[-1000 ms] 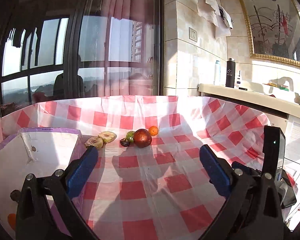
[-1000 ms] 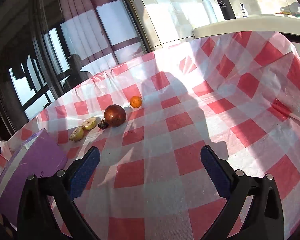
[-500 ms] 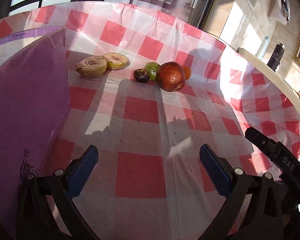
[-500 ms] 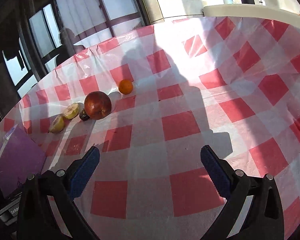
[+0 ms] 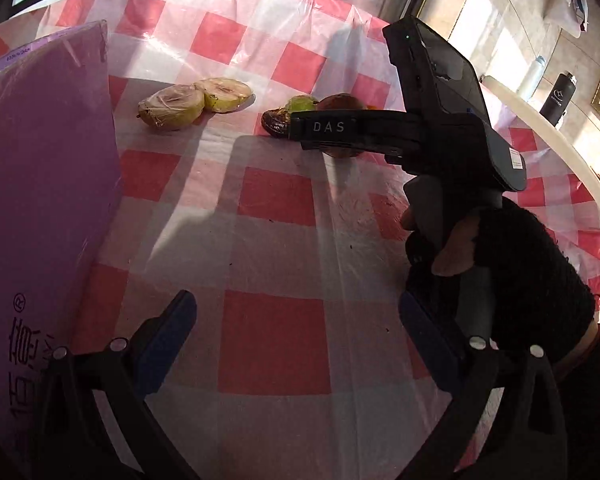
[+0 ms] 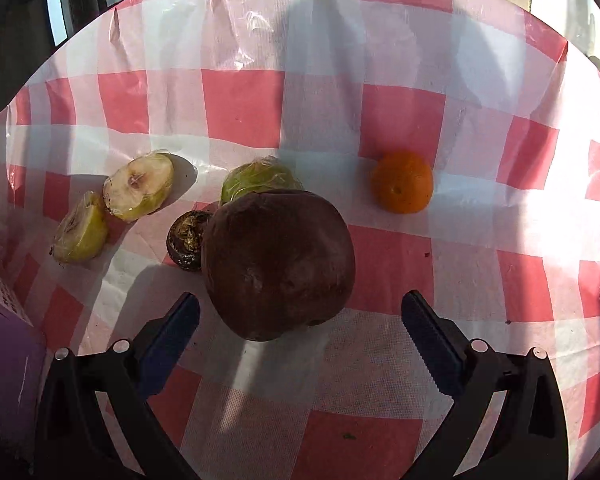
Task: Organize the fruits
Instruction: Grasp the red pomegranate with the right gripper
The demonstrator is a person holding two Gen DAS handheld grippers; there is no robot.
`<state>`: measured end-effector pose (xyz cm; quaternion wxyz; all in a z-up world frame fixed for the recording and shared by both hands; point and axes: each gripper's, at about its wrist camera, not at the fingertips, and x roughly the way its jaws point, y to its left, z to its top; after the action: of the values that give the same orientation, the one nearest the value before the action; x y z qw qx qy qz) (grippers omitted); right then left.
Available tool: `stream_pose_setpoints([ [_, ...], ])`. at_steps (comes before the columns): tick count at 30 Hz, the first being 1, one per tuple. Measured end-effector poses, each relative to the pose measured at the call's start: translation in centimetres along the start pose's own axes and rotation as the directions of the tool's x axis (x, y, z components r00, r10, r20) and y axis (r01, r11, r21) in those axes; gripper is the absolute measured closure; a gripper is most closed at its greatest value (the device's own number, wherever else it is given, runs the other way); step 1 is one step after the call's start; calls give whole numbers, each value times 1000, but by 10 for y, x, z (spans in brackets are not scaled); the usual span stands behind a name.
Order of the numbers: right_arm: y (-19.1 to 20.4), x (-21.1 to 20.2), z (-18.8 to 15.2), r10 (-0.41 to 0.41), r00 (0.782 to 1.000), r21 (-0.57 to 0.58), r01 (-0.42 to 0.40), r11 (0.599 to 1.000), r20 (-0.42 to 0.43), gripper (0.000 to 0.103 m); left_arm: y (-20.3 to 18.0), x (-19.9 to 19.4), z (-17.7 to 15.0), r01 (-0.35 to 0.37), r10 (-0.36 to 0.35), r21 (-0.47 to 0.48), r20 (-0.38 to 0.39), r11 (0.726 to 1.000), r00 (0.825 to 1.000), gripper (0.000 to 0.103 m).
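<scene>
A big dark red fruit [image 6: 278,264] sits on the checked tablecloth [image 6: 384,268], and my right gripper [image 6: 300,312] is open with a finger on each side of its near edge, not touching it. Around it lie an orange [image 6: 402,182], a wrapped green fruit [image 6: 260,178], a small shrivelled dark fruit [image 6: 188,240] and two wrapped apple halves [image 6: 140,188] [image 6: 82,228]. My left gripper [image 5: 298,320] is open and empty above the cloth, well short of the fruits. In its view the right gripper's black finger [image 5: 328,127] covers most of the red fruit [image 5: 342,102].
A purple box [image 5: 40,184] stands along the left, close to the left gripper; its corner [image 6: 4,340] shows in the right wrist view. A hand in a dark sleeve [image 5: 532,276] holds the right gripper. A counter with bottles [image 5: 556,98] lies beyond the table.
Both grippers have dropped and advanced toward the fruits. The right gripper has closed in on the dark red fruit and has entered the left wrist view. Both stay open.
</scene>
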<state>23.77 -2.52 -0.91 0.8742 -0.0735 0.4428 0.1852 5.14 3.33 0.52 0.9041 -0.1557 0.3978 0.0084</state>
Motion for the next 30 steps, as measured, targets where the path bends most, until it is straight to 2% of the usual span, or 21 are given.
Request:
stream_pose_setpoints([
  [2, 6, 10, 6, -28, 999, -29, 27, 999, -31, 6, -1, 1, 0, -8, 8, 8, -1, 1000, 1000, 2],
  [5, 4, 14, 10, -11, 999, -17, 10, 1000, -39, 9, -3, 1, 0, -17, 17, 16, -4, 1000, 1000, 2],
  [6, 3, 12, 10, -10, 1000, -13, 10, 1000, -26, 20, -3, 1, 0, -16, 16, 16, -4, 1000, 1000, 2],
  [7, 3, 7, 8, 10, 1000, -15, -10, 1000, 2, 41, -2, 1, 0, -15, 15, 15, -3, 1000, 1000, 2],
  [12, -4, -17, -18, 57, 998, 25, -58, 998, 41, 41, 0, 1, 0, -11, 11, 6, -2, 1000, 1000, 2],
  [15, -25, -47, -49, 80, 993, 106, -89, 990, 91, 41, 0, 1, 0, -11, 11, 3, -2, 1000, 1000, 2],
  [18, -51, -81, -90, 62, 989, 193, -87, 977, 134, 41, 0, 2, 0, -9, 9, 9, -8, 1000, 1000, 2],
  [22, -88, -116, -137, 70, 977, 322, -134, 937, 203, 40, -2, 5, 0, -12, 13, 24, -28, 1000, 1000, 2],
  [25, -109, -130, -148, 73, 961, 399, -180, 899, 268, 40, -6, 6, -2, -24, 26, 48, -41, 999, 999, 2],
  [27, -114, -136, -149, 63, 949, 417, -194, 888, 307, 40, -9, 9, 0, -44, 48, 68, -54, 997, 997, 2],
  [30, -113, -132, -143, 82, 952, 414, -205, 887, 295, 40, -10, 21, 11, -69, 73, 69, -64, 995, 995, 2],
])
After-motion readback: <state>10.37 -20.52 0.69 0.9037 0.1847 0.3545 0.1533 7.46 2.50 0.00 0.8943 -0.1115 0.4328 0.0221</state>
